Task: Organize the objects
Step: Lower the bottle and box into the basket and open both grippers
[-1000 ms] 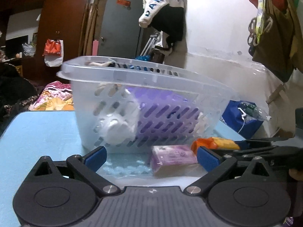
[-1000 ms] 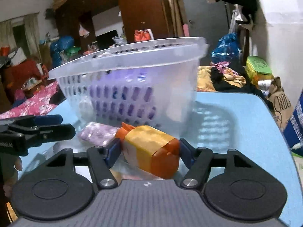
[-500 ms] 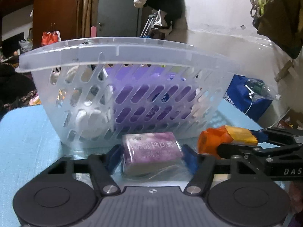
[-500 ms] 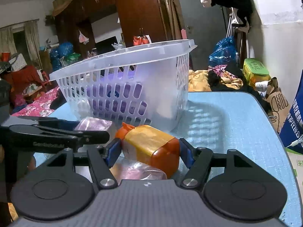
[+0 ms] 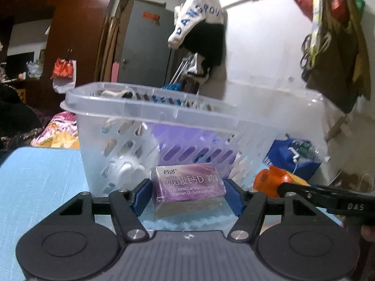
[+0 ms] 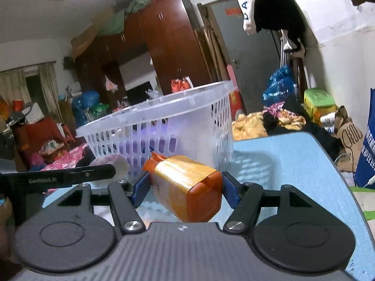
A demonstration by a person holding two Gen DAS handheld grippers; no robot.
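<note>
Your left hand-held gripper (image 5: 187, 193) clamps the purple box (image 5: 187, 186) at lower centre of its frame, in front of the clear basket (image 5: 150, 117) on the blue worktop (image 5: 39, 178). Your right hand-held gripper (image 6: 185, 188) grips the orange bottle (image 6: 187, 187) at centre of its frame, tilted, cap toward the basket.
</note>
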